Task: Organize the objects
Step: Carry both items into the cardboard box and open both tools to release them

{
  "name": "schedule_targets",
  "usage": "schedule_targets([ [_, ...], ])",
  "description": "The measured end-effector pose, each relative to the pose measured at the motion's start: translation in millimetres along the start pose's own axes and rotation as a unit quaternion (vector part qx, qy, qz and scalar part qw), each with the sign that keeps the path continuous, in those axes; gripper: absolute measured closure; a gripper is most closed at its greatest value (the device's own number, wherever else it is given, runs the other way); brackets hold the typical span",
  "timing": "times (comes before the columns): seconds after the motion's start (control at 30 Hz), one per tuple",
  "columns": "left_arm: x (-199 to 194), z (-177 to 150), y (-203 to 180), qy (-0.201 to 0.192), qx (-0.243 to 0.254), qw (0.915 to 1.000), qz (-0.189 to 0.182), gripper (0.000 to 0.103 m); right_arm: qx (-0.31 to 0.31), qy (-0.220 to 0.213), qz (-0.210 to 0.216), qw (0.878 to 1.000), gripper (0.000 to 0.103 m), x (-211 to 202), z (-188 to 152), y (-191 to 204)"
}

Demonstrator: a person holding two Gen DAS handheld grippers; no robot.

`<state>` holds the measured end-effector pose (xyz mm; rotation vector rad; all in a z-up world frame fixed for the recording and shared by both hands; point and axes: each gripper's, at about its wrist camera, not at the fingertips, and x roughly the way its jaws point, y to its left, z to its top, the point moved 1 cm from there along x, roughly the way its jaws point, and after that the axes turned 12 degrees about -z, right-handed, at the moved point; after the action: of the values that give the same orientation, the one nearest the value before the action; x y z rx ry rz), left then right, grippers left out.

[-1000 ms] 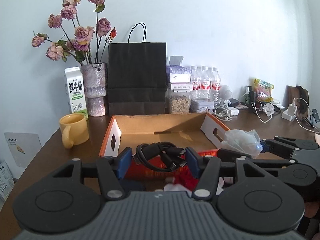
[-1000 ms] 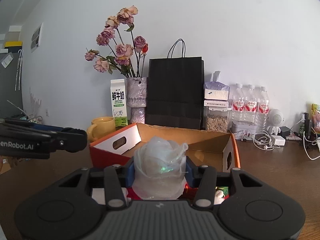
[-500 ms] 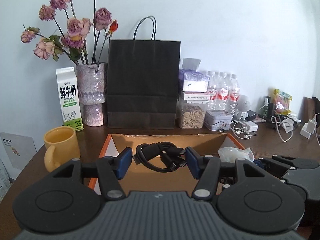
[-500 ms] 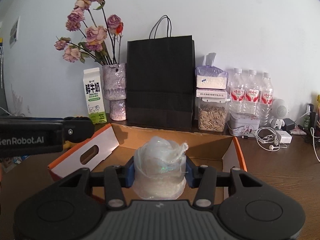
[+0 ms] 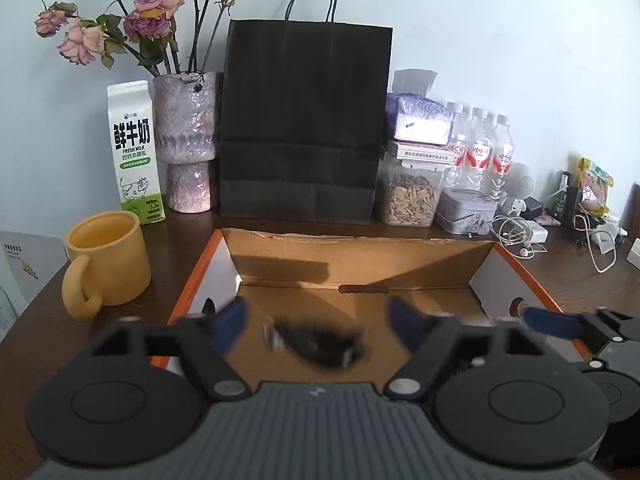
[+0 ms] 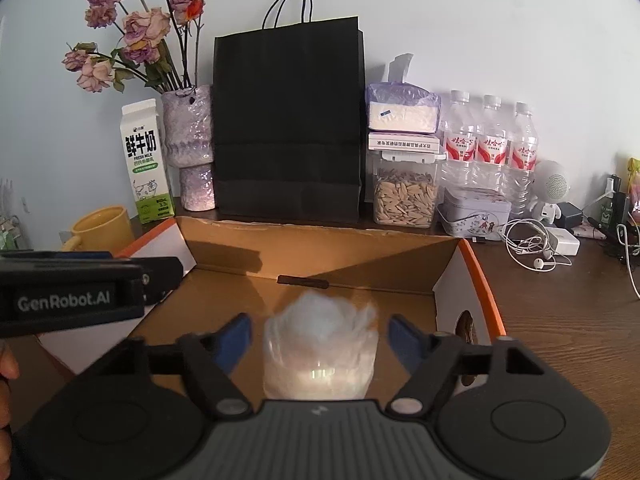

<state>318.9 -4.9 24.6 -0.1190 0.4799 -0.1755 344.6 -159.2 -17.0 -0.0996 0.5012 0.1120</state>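
**Brown cardboard, two open grippers, two loose bundles**

Yellow ceramic mug (image 5: pixel 106 258) stands at the far left of the dark wooden table (image 5: pixel 48 312), just beside the open cardboard box with orange edges (image 5: pixel 352 264). Behind the mug sits a white-and-green milk carton (image 5: pixel 136 152), then a mottled purple vase (image 5: pixel 186 142) of dried pink roses (image 5: pixel 156 4), then a tall black paper bag with cord handles (image 5: pixel 304 120), all against the pale wall.

Over the box, the left gripper (image 5: pixel 318 320) has its blue-padded fingers (image 5: pixel 230 324) spread wide, touching nothing. Between them, apart from both pads, a coiled black cable (image 5: pixel 320 342) shows as a motion-blurred shape above the box floor; whether it has reached the cardboard cannot be told.

To its right, the right gripper (image 6: pixel 318 334) is likewise spread, its blue pads (image 6: pixel 404 338) clear of a crumpled clear plastic bag (image 6: pixel 322 350) that sits blurred between them, inside the box outline. The left gripper's side, lettered GenRobot.AI, shows at the left edge of the right wrist view.

Further right along the back stand a clear jar of seeds (image 6: pixel 404 196) stacked with a white box and a tissue pack, three water bottles with red labels (image 6: pixel 490 148), a grey tin (image 6: pixel 476 212), and tangled white earphones and chargers (image 6: pixel 532 246).
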Motion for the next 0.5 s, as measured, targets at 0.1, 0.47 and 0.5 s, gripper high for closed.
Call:
schedule_targets([
  [0.1, -3.2, 1.3, -2.7, -0.007, 0.005, 0.9999, 0.004, 0.000, 0.003, -0.010, 0.002, 1.000, 0.000, -4.6, 1.1, -2.2],
  [0.47, -7.9, 3.6, -4.4, -0.006, 0.004, 1.0000, 0.007, 0.000, 0.007, -0.013, 0.004, 1.000, 0.000, -10.0, 3.4, -6.4],
  [0.5, -10.0, 3.5, -5.0, -0.008, 0.004, 0.9999, 0.006, 0.000, 0.007, -0.014, 0.004, 1.000, 0.000, -11.6, 3.6, -6.6],
])
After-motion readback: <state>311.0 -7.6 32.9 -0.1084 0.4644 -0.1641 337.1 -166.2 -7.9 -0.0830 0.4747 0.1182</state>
